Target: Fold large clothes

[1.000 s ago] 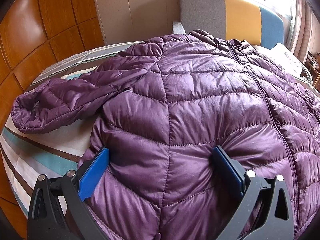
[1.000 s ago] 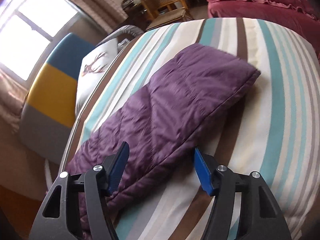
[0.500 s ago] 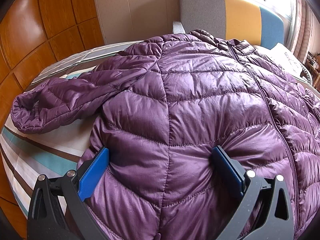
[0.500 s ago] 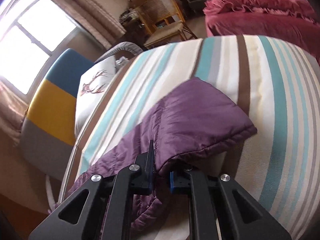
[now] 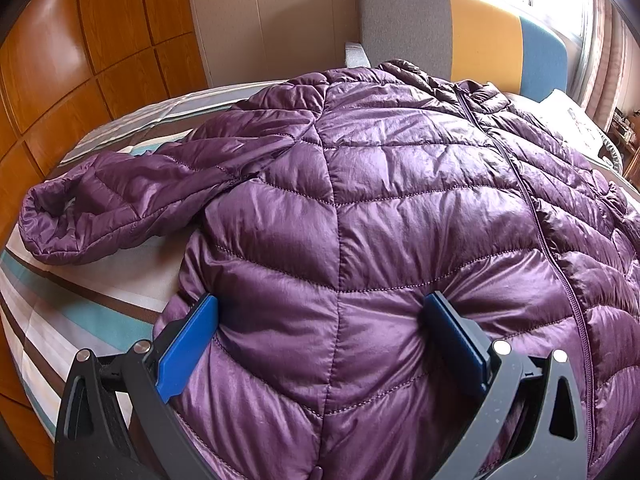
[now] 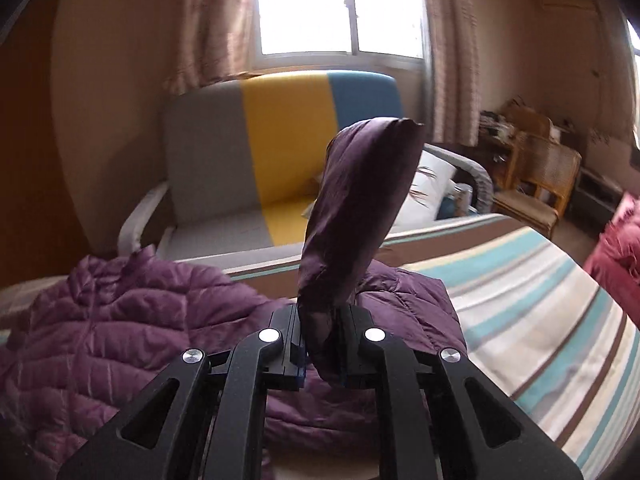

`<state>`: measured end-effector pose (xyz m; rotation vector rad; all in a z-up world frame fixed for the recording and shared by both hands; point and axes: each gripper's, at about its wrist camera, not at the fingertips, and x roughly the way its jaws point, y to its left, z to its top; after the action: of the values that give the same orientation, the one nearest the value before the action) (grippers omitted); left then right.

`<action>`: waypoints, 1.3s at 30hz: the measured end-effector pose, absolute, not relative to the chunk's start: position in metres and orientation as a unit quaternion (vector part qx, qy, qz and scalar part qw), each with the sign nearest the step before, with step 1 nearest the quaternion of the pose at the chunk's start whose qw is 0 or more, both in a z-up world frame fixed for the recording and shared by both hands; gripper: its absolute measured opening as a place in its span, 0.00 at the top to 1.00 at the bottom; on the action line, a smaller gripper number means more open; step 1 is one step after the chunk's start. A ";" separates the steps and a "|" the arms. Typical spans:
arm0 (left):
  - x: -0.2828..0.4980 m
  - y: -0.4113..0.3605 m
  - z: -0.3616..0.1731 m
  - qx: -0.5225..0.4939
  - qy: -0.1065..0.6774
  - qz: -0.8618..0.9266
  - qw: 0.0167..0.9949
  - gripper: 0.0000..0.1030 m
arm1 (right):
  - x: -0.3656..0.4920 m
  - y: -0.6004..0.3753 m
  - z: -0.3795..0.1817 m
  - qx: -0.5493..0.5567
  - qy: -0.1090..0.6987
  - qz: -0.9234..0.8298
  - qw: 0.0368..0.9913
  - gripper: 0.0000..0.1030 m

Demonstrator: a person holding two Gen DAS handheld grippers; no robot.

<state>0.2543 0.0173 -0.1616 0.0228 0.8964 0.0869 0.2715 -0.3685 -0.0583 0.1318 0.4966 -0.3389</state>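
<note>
A purple quilted puffer jacket (image 5: 380, 208) lies front-up on the striped bed (image 5: 80, 312), zipper running up the right side. Its left sleeve (image 5: 120, 204) lies spread out to the left. My left gripper (image 5: 324, 328) is open, its blue pads (image 5: 186, 344) pressed down on the jacket's lower hem, straddling a bulge of fabric. My right gripper (image 6: 320, 344) is shut on the other sleeve (image 6: 360, 208), which stands lifted upright above the jacket body (image 6: 120, 332).
A grey, yellow and blue sofa (image 6: 280, 152) stands behind the bed under a window. A wooden wall panel (image 5: 60, 60) is on the left. A wicker chair (image 6: 536, 184) and a red bedding pile (image 6: 616, 260) are at the right. A white pillow (image 6: 428, 188) leans by the sofa.
My right gripper closed on the sleeve, lifted it off the bed and swung it up over the jacket. My left gripper stayed still on the hem.
</note>
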 end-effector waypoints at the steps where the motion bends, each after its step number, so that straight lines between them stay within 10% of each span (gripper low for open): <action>1: 0.254 0.017 -0.162 0.011 0.433 0.042 0.900 0.02 | 0.279 -0.347 -0.061 0.041 0.247 -0.148 0.957 0.89; 21: 0.256 0.020 -0.162 -0.002 0.435 0.035 0.900 0.02 | 0.299 -0.134 -0.128 -0.249 0.317 0.184 0.897 0.89; 25: 0.255 0.020 -0.162 -0.002 0.435 0.035 0.900 0.02 | 0.293 -0.132 -0.124 -0.251 0.330 0.190 0.890 0.73; 27: 0.255 0.021 -0.160 -0.004 0.435 0.034 0.900 0.02 | 0.282 -0.137 -0.112 -0.225 0.324 0.182 0.901 0.30; 39: 0.284 0.000 -0.100 -0.089 0.377 -0.014 0.922 0.02 | 0.228 -0.263 -0.077 0.027 0.285 -0.110 0.952 0.29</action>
<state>0.2841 -0.0002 -0.1002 -0.1831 0.7743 -0.0284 0.2282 -0.2627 -0.0773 0.0555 0.5795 -0.2237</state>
